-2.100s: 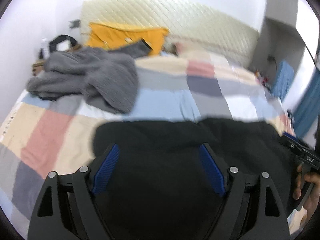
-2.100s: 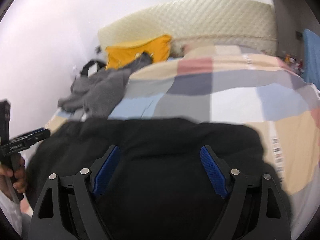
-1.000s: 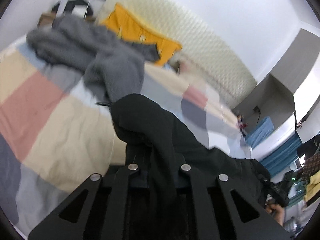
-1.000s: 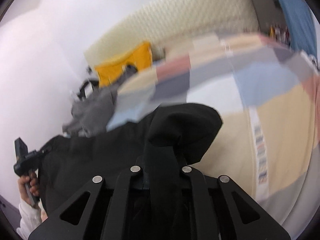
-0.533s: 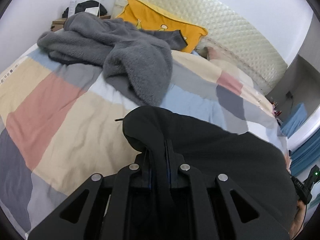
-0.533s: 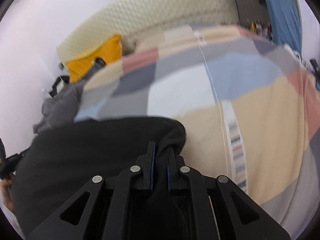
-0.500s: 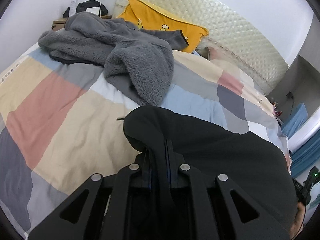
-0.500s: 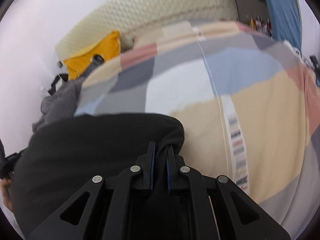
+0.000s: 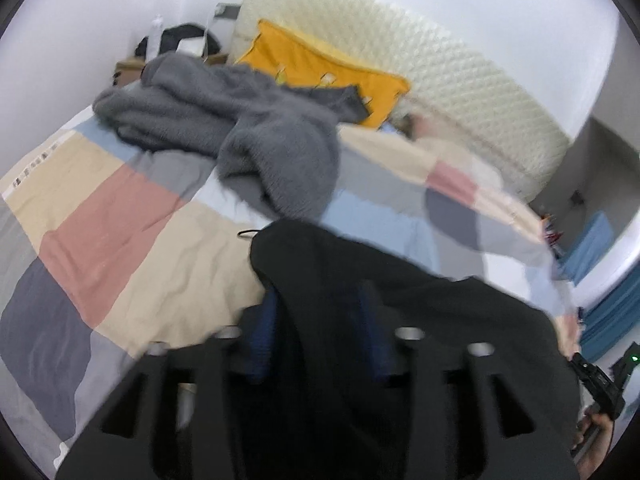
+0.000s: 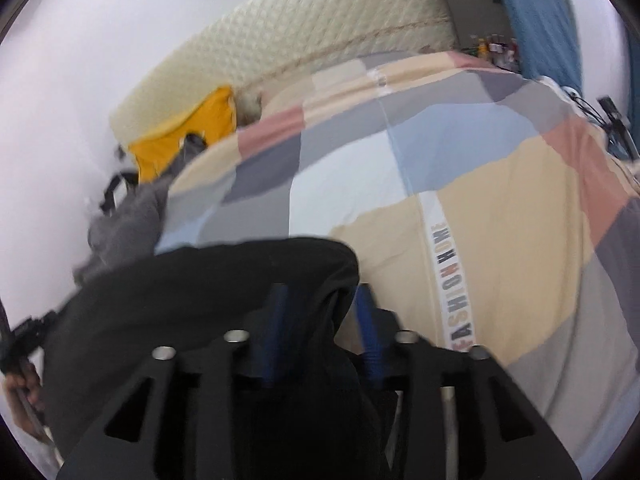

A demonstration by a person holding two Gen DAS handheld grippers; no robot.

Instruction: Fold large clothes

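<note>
Black garment [image 9: 440, 320] spread on patchwork bed cover [image 9: 120, 220].
Left gripper [image 9: 320, 320] and right gripper [image 10: 324, 320] both part-open, garment fabric lying loose between blue pads; grey fleece [image 9: 240, 136] beyond.

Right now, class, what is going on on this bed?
A person is folding a black garment on a patchwork bedspread with two handheld grippers. The left gripper and right gripper each have a bunched edge between their blue fingers, which stand slightly apart. A grey fleece lies unfolded further up.
</note>
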